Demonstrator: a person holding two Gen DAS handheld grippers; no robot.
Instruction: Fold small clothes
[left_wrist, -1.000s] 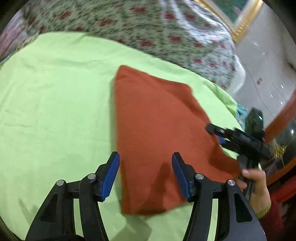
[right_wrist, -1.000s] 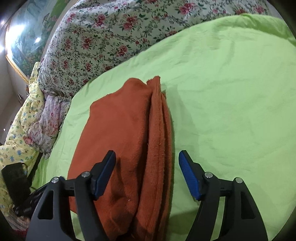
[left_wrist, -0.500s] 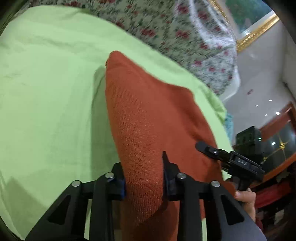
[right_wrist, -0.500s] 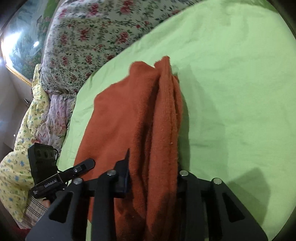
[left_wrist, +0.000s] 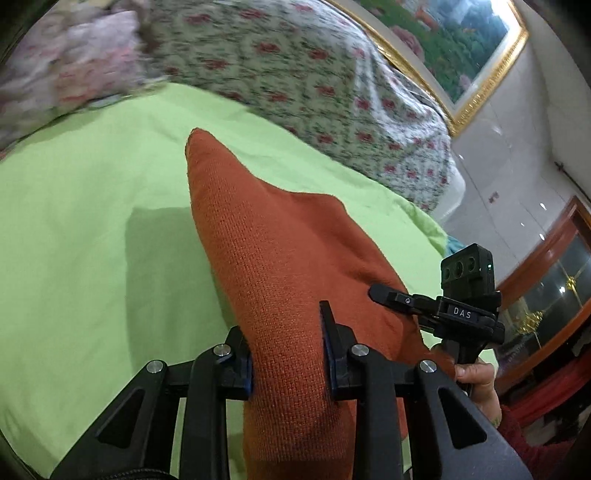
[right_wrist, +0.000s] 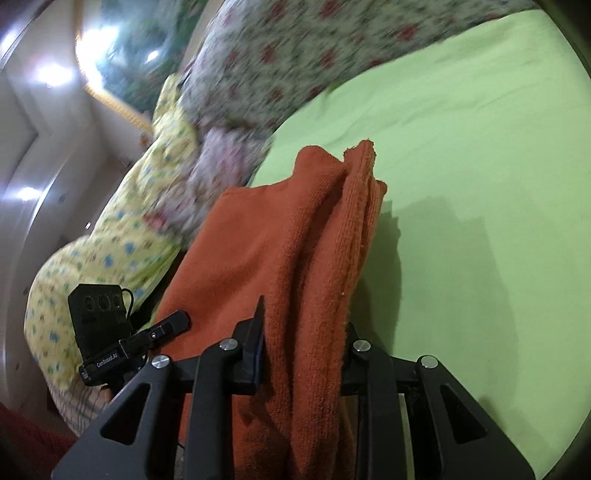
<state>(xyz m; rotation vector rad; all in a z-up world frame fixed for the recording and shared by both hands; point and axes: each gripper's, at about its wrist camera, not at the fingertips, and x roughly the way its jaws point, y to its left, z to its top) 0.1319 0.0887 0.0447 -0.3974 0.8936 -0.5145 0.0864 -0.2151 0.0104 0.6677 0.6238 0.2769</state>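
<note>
We have both grippers clamped on the orange knit cloth (left_wrist: 280, 280). The left gripper (left_wrist: 288, 354) pinches one near corner and the right gripper (right_wrist: 303, 347) pinches the other, with the pads squeezing fabric in both wrist views. The jaws have just been closing, more than half a second back by the look of it, and the cloth is between them in both.

The cloth is already folded into a few layers. Its near end is raised in our grip and the far end trails toward the green sheet (left_wrist: 74, 206); we can't tell whether it touches.

On handling, we judge it soft, light and limp. It sags between the grips, and the stacked layers on the right edge could slide apart. The grip looks deep enough to catch all layers, so we should keep tension even between both hands. The flowered quilt (left_wrist: 295, 62) sits behind, clear of the work.
</note>
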